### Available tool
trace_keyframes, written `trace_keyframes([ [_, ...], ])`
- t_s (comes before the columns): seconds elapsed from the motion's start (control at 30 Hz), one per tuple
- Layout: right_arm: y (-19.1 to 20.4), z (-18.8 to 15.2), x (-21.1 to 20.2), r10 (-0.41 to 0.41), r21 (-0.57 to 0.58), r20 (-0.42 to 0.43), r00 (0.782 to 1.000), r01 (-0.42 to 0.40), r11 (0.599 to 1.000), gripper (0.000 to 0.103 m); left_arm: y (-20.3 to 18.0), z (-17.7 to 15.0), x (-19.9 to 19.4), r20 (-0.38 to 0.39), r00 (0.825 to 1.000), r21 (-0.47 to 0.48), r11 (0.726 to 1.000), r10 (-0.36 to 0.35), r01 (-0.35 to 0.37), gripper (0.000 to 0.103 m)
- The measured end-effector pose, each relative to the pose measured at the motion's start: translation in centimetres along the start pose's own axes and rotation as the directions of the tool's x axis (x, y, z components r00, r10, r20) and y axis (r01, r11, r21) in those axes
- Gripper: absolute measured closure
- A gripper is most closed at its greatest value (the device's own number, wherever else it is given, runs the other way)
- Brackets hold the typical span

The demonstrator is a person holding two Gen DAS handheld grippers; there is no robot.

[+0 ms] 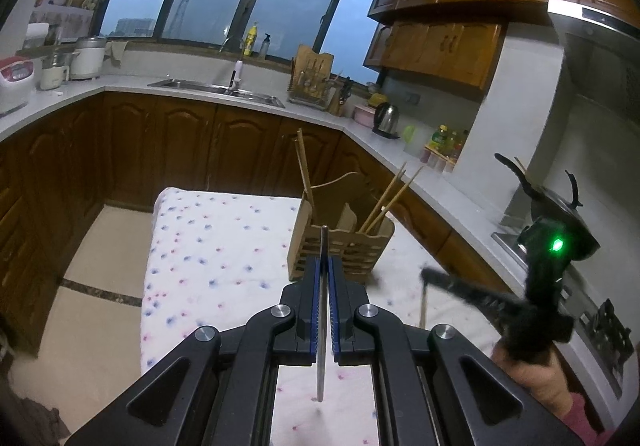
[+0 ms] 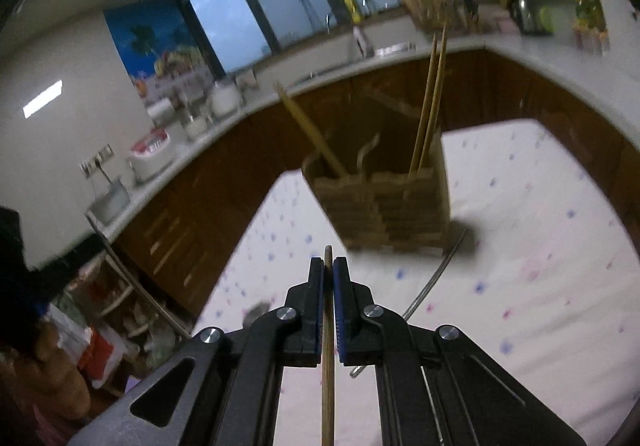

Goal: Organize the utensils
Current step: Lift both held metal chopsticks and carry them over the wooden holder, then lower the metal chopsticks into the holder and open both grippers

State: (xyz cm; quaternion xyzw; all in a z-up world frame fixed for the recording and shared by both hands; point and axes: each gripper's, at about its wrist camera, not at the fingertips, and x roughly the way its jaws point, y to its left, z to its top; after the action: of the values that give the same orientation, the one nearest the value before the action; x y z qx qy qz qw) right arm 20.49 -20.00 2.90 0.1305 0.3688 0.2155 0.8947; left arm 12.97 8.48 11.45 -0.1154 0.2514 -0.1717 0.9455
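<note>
Wooden utensil holder [image 1: 342, 238] on the floral-clothed worktop [image 1: 216, 246], wooden chopsticks [image 1: 386, 202] standing in it. Near the holder, the left gripper [image 1: 325, 286] has its jaws closed on a metal chopstick [image 1: 323, 310]. The right gripper [image 2: 328, 290] has its jaws closed on a wooden chopstick [image 2: 328, 374]. Another metal chopstick [image 2: 424, 294] lies beside the holder.

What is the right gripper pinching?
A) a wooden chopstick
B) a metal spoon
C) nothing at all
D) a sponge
A: in the right wrist view the right gripper is shut on a thin wooden chopstick that runs between its blue pads, with the wooden utensil holder standing ahead on the flowery cloth.
</note>
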Motion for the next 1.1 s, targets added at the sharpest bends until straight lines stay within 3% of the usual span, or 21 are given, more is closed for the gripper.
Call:
trace_keyframes([
  [0.23, 0.5, 2.5, -3.7, -0.002, -0.016, 0.124, 0.992, 0.004, 1.000, 0.099, -0.5, 0.4, -0.1, 0.010, 1.000, 0.018, 1.000, -0.008, 0.007, 0.101],
  [0.6, 0.9, 5.1, -4.9, -0.018, -0.039, 0.227, 0.974, 0.028, 0.999, 0.099, -1.1, 1.1, 1.2, 0.017, 1.000, 0.037, 0.999, -0.010, 0.010, 0.101],
  [1.1, 0.3, 11.2, -5.4, -0.058, -0.030, 0.393, 0.918, 0.076, 0.997, 0.099, -2.2, 5.5, 4.5, 0.128, 0.992, 0.097, 0.995, -0.020, 0.008, 0.101],
])
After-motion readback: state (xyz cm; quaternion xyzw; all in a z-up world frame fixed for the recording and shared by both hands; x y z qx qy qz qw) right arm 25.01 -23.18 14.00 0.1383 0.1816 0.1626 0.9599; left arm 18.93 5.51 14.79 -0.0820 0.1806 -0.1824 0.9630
